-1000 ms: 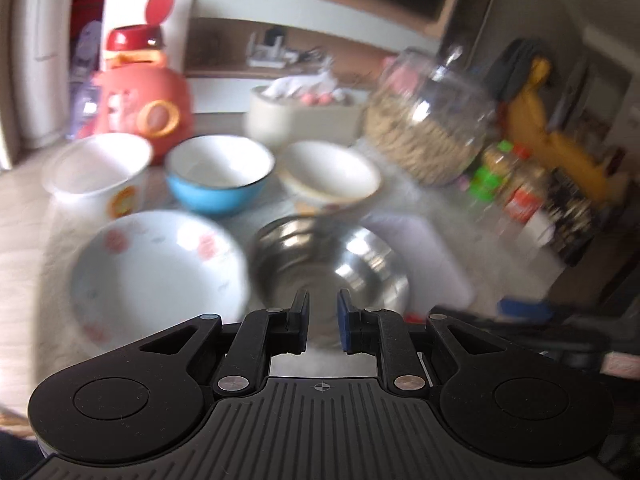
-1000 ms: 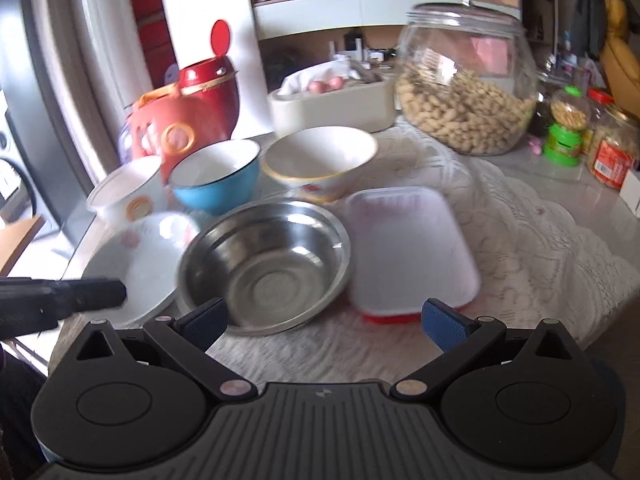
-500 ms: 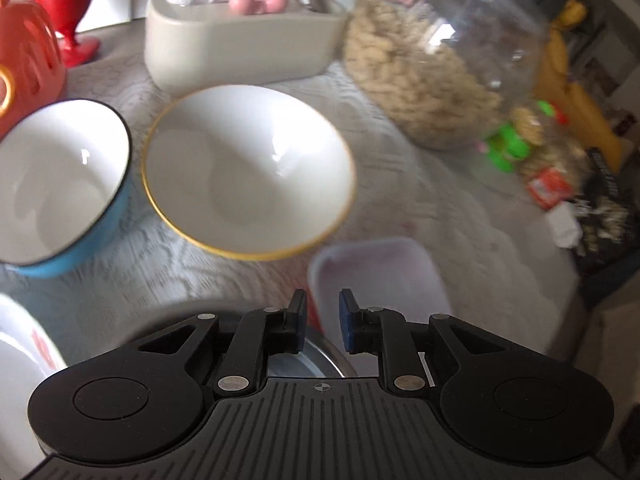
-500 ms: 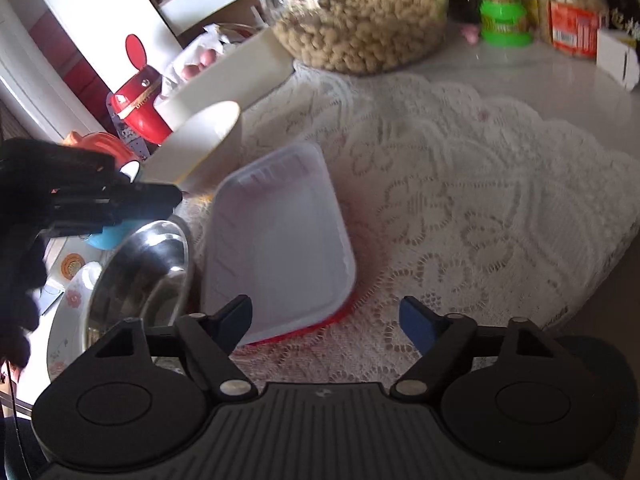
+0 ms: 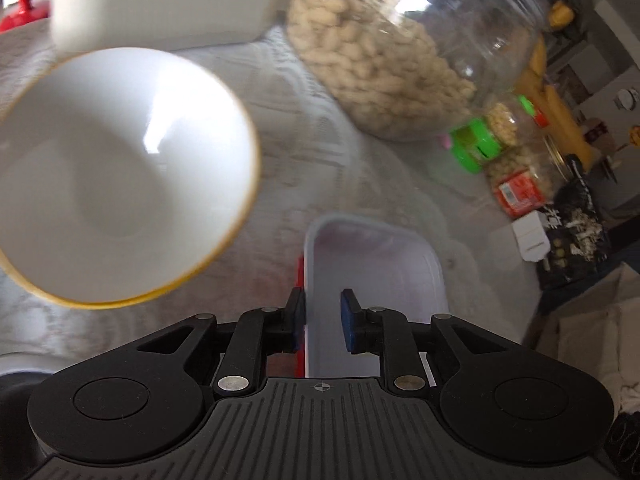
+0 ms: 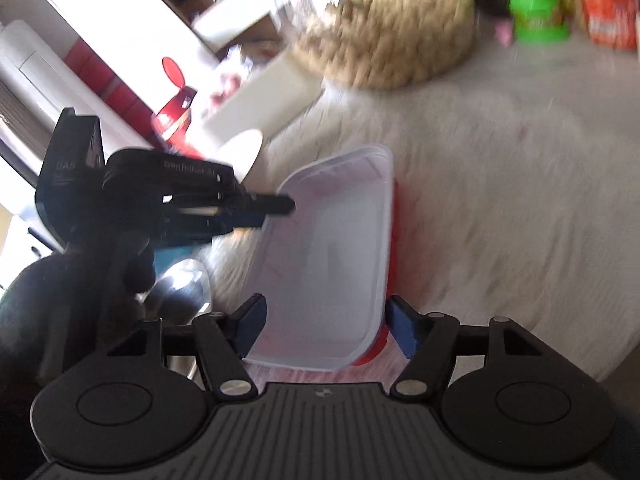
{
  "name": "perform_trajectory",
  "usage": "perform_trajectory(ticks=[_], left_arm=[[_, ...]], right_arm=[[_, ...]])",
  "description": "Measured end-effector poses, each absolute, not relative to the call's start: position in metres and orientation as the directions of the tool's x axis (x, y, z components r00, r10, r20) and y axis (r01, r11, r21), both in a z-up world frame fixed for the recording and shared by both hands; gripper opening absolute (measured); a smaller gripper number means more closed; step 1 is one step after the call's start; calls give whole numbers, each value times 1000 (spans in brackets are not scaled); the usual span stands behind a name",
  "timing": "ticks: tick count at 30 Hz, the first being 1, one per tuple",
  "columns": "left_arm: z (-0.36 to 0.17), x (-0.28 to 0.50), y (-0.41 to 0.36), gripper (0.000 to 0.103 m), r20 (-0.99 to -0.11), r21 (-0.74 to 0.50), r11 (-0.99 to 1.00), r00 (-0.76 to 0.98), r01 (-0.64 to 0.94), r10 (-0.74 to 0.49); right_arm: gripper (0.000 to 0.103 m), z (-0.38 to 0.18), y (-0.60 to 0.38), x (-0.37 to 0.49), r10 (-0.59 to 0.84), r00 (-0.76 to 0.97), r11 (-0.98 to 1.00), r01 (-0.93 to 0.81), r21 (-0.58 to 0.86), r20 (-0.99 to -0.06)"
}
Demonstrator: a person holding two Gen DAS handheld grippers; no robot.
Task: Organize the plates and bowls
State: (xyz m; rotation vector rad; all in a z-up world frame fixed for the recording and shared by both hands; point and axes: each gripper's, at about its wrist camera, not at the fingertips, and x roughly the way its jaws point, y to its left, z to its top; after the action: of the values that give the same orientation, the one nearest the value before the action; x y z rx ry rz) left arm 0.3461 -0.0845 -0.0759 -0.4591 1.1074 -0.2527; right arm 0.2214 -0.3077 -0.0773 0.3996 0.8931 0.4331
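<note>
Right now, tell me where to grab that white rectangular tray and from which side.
Probably take the white tray by its raised rim, at the near short end. It lies flat on the lace tablecloth, walls shallow, so one finger goes inside and one outside. The right gripper, jaws just closing, already straddles that end; the left gripper brackets a long edge.

Left gripper [image 5: 322,322]: black linkage arms; blue pads; silver pivot screws; ribbed grey housing; right gripper [image 6: 325,330] identical.
</note>
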Motion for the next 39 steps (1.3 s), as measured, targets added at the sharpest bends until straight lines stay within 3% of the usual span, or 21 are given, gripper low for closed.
perform_trajectory(ticks=[7,10,13,24,39], left_arm=[[-80,356,-110,20,-806,-482,876,406,-27,-431],[-55,333,-103,18,-846,-363,930,436,-51,-306],[-30,304,-91,16,-879,-270,957,433,-109,-199],[13,234,-19,15,-819,-449,873,479,-190,-316],[41,194,26,15,-723,-556,808,593,-195,-354]], right_arm=[[68,-79,-332,251,326,630,921,-44,386,-705],[76,-81,-340,248,276,639,931,6,364,-718],[78,-85,-351,242,229,642,935,66,350,-732],[84,-59,-312,238,82,721,983,56,175,-688],[86,-48,-245,228,143,720,986,-42,162,-679]])
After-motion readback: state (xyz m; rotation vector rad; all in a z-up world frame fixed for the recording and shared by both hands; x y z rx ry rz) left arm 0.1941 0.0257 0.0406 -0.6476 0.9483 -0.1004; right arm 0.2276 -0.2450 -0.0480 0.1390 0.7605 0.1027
